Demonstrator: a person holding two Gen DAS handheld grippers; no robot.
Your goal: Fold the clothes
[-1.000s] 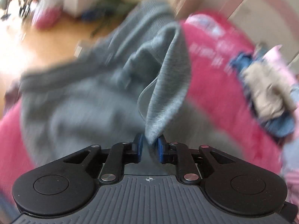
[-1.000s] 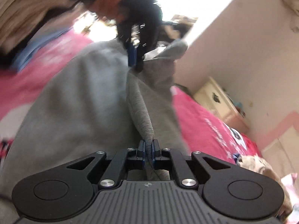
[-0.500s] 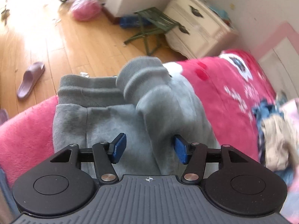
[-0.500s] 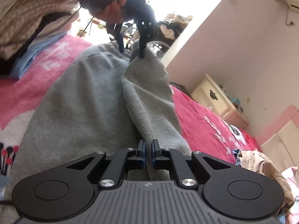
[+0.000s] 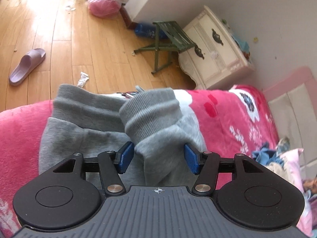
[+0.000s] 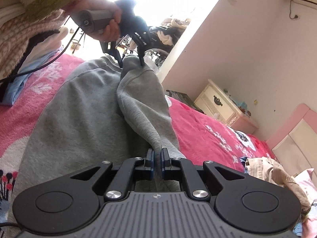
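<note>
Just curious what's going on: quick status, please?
Left gripper open, astride the ribbed cuff. Right gripper shut on the grey sweatpants, on the pink blanket. Nothing in the way.

No text, label, brand or number can be read in either view. The white marks on the pink bed blanket [image 5: 243, 136] look like lettering but are too blurred to make out, and so is the print on the blue bottle [image 5: 145, 29] on the floor.
</note>
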